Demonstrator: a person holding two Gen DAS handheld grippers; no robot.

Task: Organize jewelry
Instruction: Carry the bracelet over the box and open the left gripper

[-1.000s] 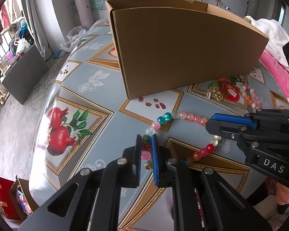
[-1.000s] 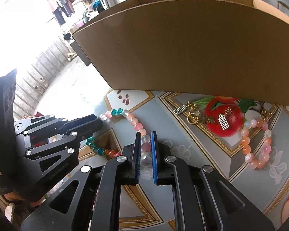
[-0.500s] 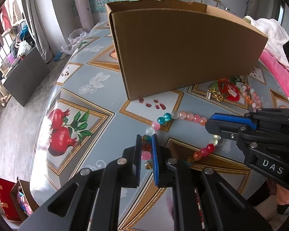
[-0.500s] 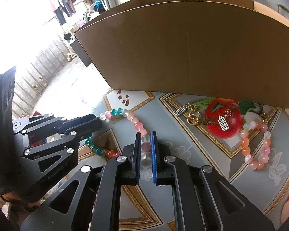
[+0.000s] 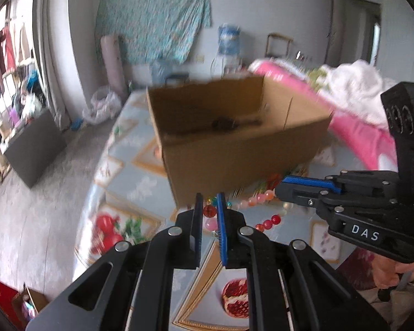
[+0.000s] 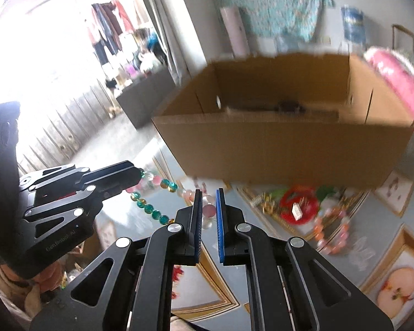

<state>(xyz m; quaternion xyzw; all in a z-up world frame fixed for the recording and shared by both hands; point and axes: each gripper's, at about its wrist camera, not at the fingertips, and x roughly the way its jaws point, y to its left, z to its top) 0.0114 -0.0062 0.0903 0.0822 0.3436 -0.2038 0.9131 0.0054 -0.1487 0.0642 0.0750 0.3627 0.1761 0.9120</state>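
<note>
Left wrist view showed the left claw (image 5: 209, 215) clamped on a red and a pink bead of the bead necklace (image 5: 262, 224), with the right claw (image 5: 283, 190) off to the side, pinching the same strand further along. Right wrist view confirmed it: the right claw (image 6: 207, 209) was closed on pale beads, and the strand sagged in a loop between the two claws above the counter (image 6: 378, 253), in front of the open cardboard box (image 6: 289, 149).

Risks, as a judgement: each grip rested on round, smooth beads, so a bead could squirt out of the pads and drop one end. If the hands drifted apart, the string might be pulled taut and snap, scattering beads. The hanging loop could catch on the near wall of the box instead of clearing it, or swing into the other bracelet (image 6: 331, 231) and gold trinkets (image 6: 267, 207) lying just beside the box and drag them along.
</note>
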